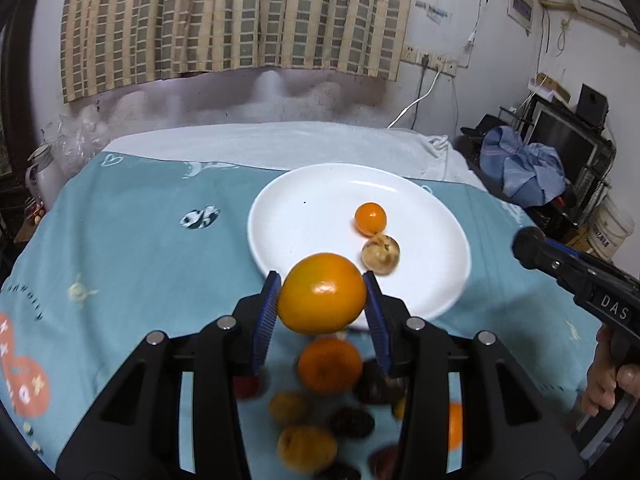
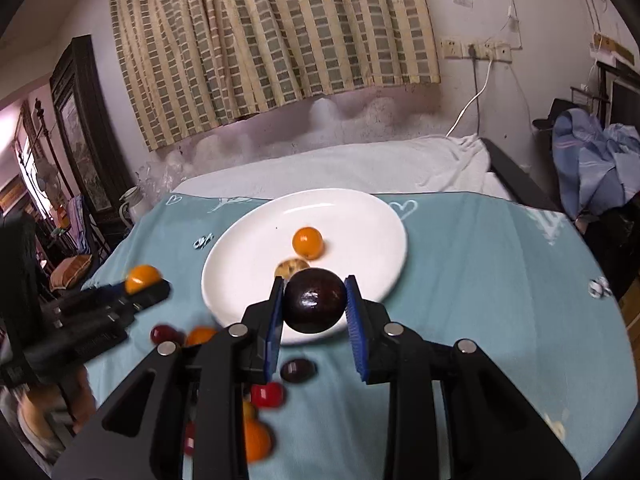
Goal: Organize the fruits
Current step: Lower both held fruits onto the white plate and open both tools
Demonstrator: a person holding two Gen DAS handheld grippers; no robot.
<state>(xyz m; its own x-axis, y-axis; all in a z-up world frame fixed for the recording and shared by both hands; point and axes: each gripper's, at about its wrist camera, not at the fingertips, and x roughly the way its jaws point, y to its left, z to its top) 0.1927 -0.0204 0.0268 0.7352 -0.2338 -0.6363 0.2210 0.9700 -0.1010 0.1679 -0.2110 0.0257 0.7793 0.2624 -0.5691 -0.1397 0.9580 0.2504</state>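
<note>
Blue-padded fingers [image 1: 267,320] around glossy, round orange [image 1: 321,293]

A checked curtain [image 2: 276,36] hangs above a white towel [image 2: 340,168].

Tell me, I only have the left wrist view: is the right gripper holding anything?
Observer: Yes. The right gripper is shut on a dark purple fruit.
Operator: Is my orange over the plate?
Observer: Not by the right wrist view. The left gripper with the orange sits left of the white plate, over the blue cloth.
</note>
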